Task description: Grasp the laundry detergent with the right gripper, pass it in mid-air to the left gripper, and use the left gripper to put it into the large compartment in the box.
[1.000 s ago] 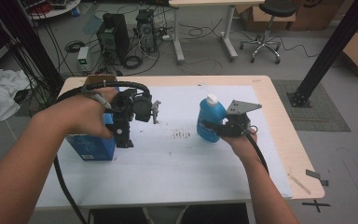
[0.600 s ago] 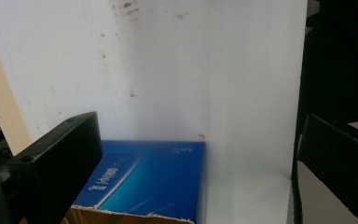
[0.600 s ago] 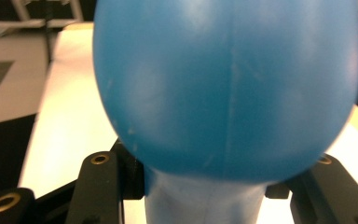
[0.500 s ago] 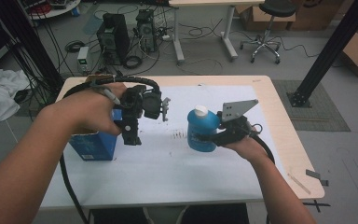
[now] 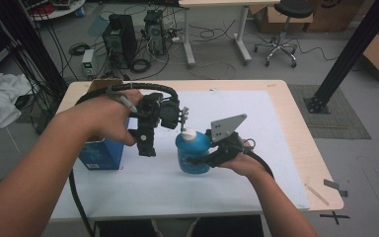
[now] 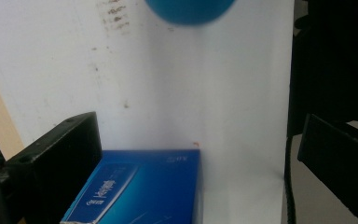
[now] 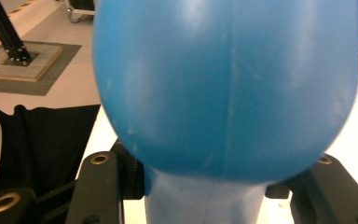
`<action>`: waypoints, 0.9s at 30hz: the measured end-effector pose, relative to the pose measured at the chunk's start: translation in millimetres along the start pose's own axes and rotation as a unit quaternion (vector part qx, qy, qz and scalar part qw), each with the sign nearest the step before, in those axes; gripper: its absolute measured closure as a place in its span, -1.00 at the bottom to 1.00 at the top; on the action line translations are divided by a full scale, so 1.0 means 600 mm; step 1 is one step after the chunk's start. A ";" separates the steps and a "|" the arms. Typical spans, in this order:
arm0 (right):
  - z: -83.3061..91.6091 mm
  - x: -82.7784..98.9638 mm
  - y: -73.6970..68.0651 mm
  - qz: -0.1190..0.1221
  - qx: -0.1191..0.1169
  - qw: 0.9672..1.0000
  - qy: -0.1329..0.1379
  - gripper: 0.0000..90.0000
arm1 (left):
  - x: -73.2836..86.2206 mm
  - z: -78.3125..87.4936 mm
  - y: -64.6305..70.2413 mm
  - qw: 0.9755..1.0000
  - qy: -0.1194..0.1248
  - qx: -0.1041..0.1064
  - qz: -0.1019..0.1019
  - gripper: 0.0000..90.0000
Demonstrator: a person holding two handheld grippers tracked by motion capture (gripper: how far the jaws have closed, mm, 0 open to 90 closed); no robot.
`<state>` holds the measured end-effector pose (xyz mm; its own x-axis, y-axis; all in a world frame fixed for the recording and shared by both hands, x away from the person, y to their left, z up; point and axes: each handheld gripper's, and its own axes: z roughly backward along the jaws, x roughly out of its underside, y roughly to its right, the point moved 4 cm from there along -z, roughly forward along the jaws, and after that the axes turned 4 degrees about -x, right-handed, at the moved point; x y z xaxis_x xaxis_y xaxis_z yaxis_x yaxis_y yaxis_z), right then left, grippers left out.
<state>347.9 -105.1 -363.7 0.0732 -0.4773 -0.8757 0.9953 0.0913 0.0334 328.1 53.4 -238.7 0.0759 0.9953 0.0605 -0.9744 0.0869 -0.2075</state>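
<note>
- R gripper (image 5: 197, 160): jaws clenched on blue bottle (image 5: 192, 153), one each side of its body; in right gripper view the pads sit either side of the bottle (image 7: 228, 93) low down. Grip same as in both earlier frames.
- Bottle: upright, white cap (image 5: 188, 134) on top, held over the white sheet (image 5: 256, 138) near table centre. Can't tell if base touches the sheet.
- Change vs earlier: bottle + R hand (image 5: 242, 163) have shifted left and nearer; bottle was right of centre, beside the smudge marks, now just beside L gripper.
- L gripper (image 5: 145, 145): jaws released, wide apart, nothing betw. them; in left gripper view both black jaws stand clear either side, blue box (image 6: 140, 186) lying below betw. them, not touched.
- L gripper points down, just right of blue box (image 5: 101, 155); its upper body is close to the bottle cap, contact unclear.
- Change vs earlier: L hand (image 5: 103, 121) has drifted a little right, toward bottle; box has stayed put at left edge of sheet.
- Left gripper view: bottle base (image 6: 189, 10) at top edge, blurred; smudge marks (image 6: 114, 11) on sheet to its left.
- Table (image 5: 301, 128): light wood, sheet covers most of it.
</note>
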 end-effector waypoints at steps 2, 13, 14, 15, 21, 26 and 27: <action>-0.012 -0.005 -0.001 0.003 -0.004 1.000 -0.004 0.04 | -0.002 -0.002 0.001 1.000 -0.002 0.005 0.000 -1.00; -0.069 -0.021 -0.004 0.014 -0.023 1.000 0.000 0.04 | -0.006 -0.035 0.009 0.999 0.006 0.035 0.010 -1.00; -0.075 -0.022 -0.005 0.016 -0.025 1.000 0.001 0.04 | -0.006 -0.038 0.010 0.999 0.007 0.036 0.011 -1.00; -0.078 -0.024 -0.005 0.015 -0.026 1.000 0.003 0.04 | -0.006 -0.040 0.010 0.999 0.006 0.038 0.012 -1.00; -0.098 -0.034 -0.005 0.011 -0.027 0.999 0.012 0.04 | -0.003 -0.054 0.015 0.999 0.015 0.044 0.016 -1.00; -0.115 -0.040 -0.005 0.010 -0.031 0.999 0.015 0.04 | 0.000 -0.066 0.018 0.999 0.017 0.046 0.019 -1.00; -0.117 -0.040 -0.007 0.003 -0.033 0.999 0.010 0.04 | 0.000 -0.068 0.018 0.999 0.015 0.047 0.019 -1.00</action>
<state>337.5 -33.0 -376.7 0.0770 -0.4592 -0.8850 0.9883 0.1525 0.0069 326.0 56.4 -280.9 0.0442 0.9987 0.0245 -0.9921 0.0468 -0.1163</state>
